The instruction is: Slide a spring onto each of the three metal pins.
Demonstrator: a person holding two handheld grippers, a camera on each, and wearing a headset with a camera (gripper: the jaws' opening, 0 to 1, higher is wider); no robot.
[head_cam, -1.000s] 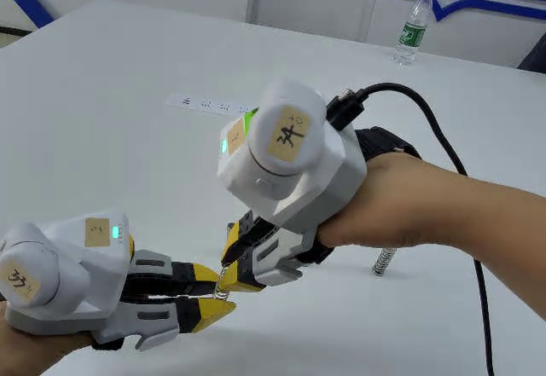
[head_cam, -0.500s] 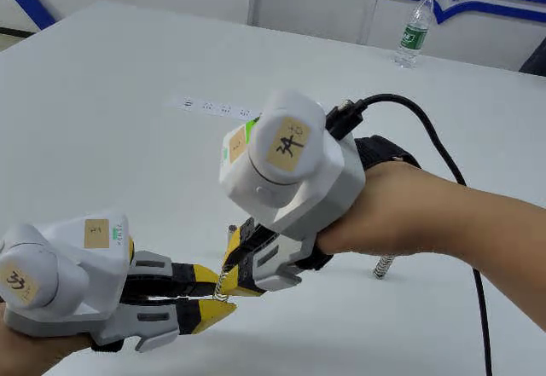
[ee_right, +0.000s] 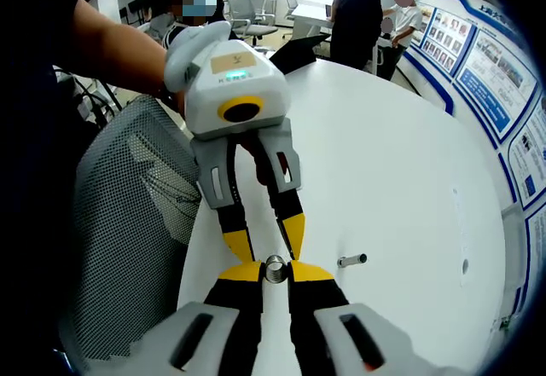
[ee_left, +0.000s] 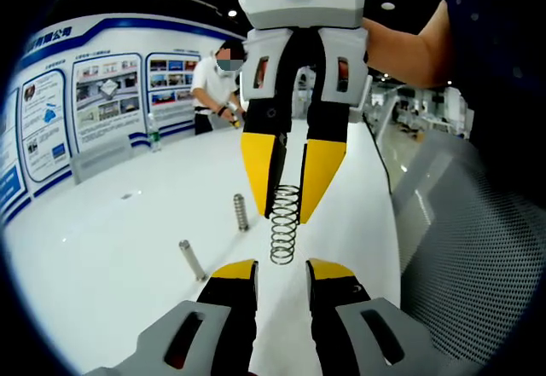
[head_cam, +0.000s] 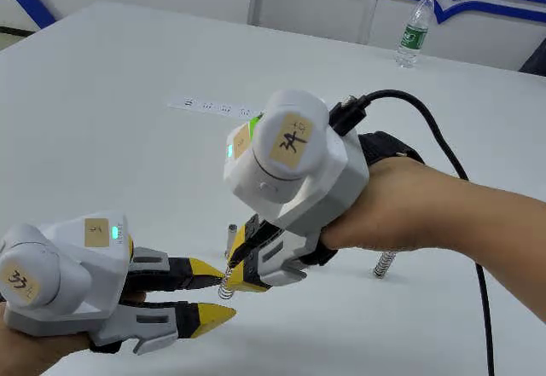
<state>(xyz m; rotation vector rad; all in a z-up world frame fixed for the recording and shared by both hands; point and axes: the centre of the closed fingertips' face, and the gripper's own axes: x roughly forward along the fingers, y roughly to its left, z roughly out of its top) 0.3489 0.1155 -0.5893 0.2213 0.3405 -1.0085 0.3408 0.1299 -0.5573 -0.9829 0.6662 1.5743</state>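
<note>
While my left claw (head_cam: 213,292) stood wide and empty at lower left, the spring (head_cam: 226,289) hung just beyond its tips, pinched at its upper coils by my right claw (head_cam: 241,275), near an upright pin (head_cam: 230,238) on the bench (head_cam: 102,95). Good practice, I judged: align the bore over the pin tip, then lower straight. Farther right, my wrist (head_cam: 401,201) hid the top of a loose spring (head_cam: 383,263).

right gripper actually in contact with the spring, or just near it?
Touching. Left gripper view: the spring hangs with its top coils pinched between the right gripper's yellow jaws, with no gap on either side.
</note>
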